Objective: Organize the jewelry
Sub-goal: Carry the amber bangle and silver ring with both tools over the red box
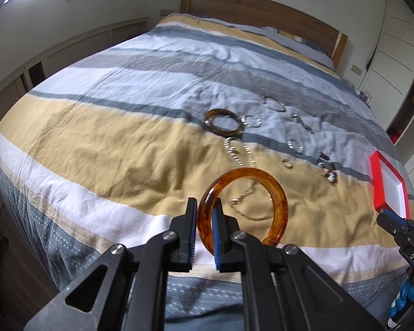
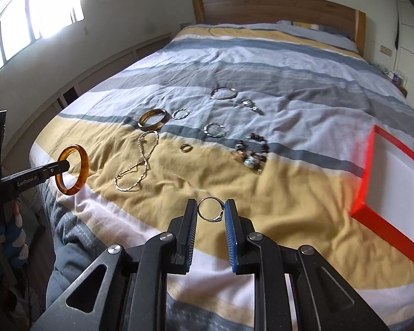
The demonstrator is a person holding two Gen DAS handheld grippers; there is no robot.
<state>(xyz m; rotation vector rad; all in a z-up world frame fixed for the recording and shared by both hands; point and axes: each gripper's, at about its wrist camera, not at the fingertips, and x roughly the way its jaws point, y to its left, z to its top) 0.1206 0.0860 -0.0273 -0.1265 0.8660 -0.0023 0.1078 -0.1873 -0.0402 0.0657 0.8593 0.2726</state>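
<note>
Left wrist view: left gripper (image 1: 205, 207) clamped on amber bangle (image 1: 273, 193), held clear above the bed's (image 1: 82, 127) foot edge; red box (image 1: 376, 182) at the right edge. Right wrist view: right gripper (image 2: 211, 209) pinching silver ring (image 2: 210, 210) above the bed; chain necklace (image 2: 140, 162), beaded bracelet (image 2: 251, 151) mid-bed.

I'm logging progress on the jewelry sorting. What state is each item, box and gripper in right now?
left gripper: shut on amber bangle, held above the bed.
right gripper: shut on silver ring.
red box: open, white inside, nothing visible in it.
brown bangle: lying flat on bedspread.
chain necklace: lying loose.
beaded bracelet: lying in a heap.
</note>
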